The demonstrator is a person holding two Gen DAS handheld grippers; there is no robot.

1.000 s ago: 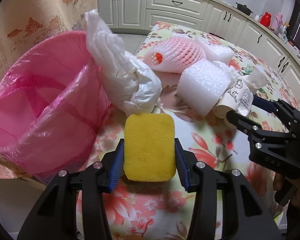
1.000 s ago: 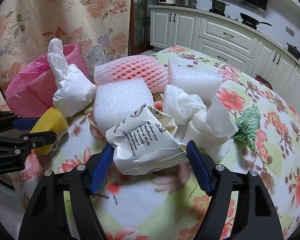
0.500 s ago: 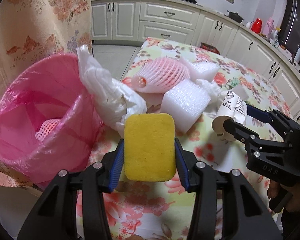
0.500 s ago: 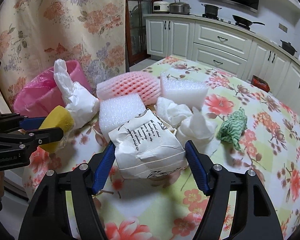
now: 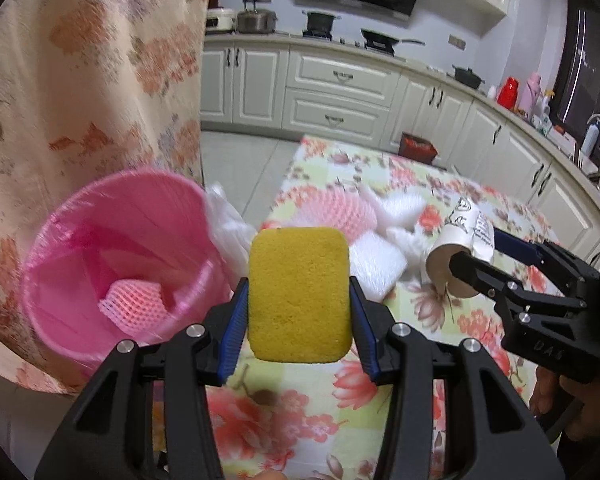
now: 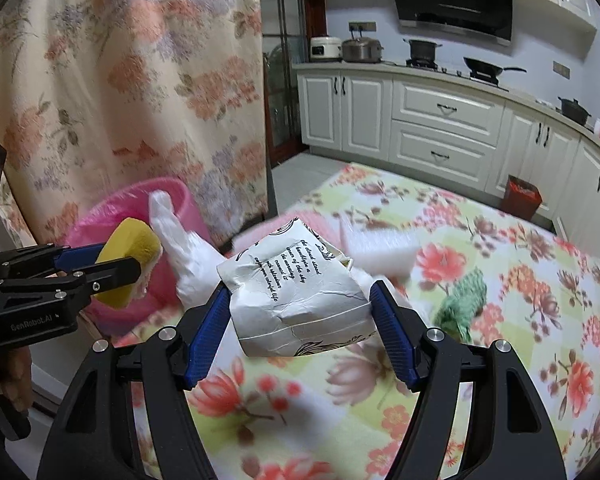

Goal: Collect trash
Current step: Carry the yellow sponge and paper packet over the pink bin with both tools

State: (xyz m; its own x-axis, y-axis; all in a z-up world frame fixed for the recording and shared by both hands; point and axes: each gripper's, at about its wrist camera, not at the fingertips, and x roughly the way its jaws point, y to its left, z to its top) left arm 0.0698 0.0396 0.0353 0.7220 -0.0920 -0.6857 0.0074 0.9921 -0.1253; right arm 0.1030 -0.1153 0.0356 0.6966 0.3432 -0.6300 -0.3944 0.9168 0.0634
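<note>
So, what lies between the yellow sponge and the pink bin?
In the right wrist view, nothing: the sponge in the left gripper overlaps the bin.

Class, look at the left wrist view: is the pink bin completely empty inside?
No. A piece of pink foam net already lies at the bottom of the pink bin.
</note>
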